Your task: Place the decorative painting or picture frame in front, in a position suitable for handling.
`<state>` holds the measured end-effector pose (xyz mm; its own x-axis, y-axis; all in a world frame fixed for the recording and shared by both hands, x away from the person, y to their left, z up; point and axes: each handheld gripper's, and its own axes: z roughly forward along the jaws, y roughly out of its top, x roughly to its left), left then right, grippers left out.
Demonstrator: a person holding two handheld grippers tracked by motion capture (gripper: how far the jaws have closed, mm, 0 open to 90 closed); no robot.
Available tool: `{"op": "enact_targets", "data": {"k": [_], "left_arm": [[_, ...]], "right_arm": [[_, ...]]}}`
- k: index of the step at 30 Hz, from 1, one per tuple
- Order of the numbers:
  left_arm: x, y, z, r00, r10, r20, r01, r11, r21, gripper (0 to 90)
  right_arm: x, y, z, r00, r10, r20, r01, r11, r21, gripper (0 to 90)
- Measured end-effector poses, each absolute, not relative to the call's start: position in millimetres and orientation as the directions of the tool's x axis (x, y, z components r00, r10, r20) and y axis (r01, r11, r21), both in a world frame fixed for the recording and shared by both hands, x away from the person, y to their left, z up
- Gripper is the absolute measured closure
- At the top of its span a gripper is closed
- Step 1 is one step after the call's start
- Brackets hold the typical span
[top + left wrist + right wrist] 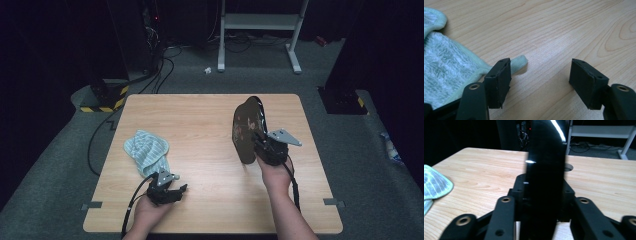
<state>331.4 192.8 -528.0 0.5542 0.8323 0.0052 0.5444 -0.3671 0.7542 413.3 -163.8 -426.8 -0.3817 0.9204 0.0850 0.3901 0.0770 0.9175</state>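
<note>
A pale wooden table (pixel 210 150) stands on grey carpet in a dark room. Beyond the table's far edge a white metal frame (pixel 260 22) rests on the floor, and black cables (pixel 160 75) run past a yellow-and-black striped base (pixel 105 102) off the table's far left corner.

The right gripper (pixel 260 142) is held above the table's right half, its grey three-cornered plate on top. Its jaws are closed on the lower edge of a dark glossy tray (pixel 247 130), which stands on edge, tilted, with a faint floral pattern on the face turned towards the table's left. In the right gripper view the tray (pixel 546 177) rises as a black strip between the two jaws, both pressed against it.

The left gripper (pixel 172 186) sits low near the table's near-left edge, touching nothing between its jaws. In the left gripper view the jaws stand well apart over bare wood, and the left one lies just beside a corner of a light blue-green towel (pixel 446 67).

That towel (pixel 147 150) lies crumpled on the table's left half, just beyond the left gripper and well apart from the tray.
</note>
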Motion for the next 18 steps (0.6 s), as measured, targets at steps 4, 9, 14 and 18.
{"op": "enact_targets", "data": {"k": [4,9,14,18], "left_arm": [[331.3,192.7,-528.1,0.554,0.832,0.005,0.544,-0.367,0.754,33.8],[331.3,192.7,-528.0,0.554,0.832,0.006,0.544,-0.368,0.754,33.8],[331.3,192.7,-528.1,0.554,0.832,0.005,0.544,-0.367,0.754,33.8],[331.1,192.6,-528.1,0.555,0.832,0.003,0.545,-0.366,0.754,33.8]], "right_arm": [[413.8,-164.2,-426.4,-0.384,0.92,0.079,0.388,0.084,0.918,76.8],[415.4,-165.0,-427.0,-0.397,0.914,0.079,0.382,0.086,0.92,77.6],[420.3,-162.5,-430.4,-0.394,0.916,0.071,0.39,0.097,0.916,72.9],[422.7,-161.3,-432.3,-0.402,0.912,0.078,0.389,0.093,0.916,73.4]]}}
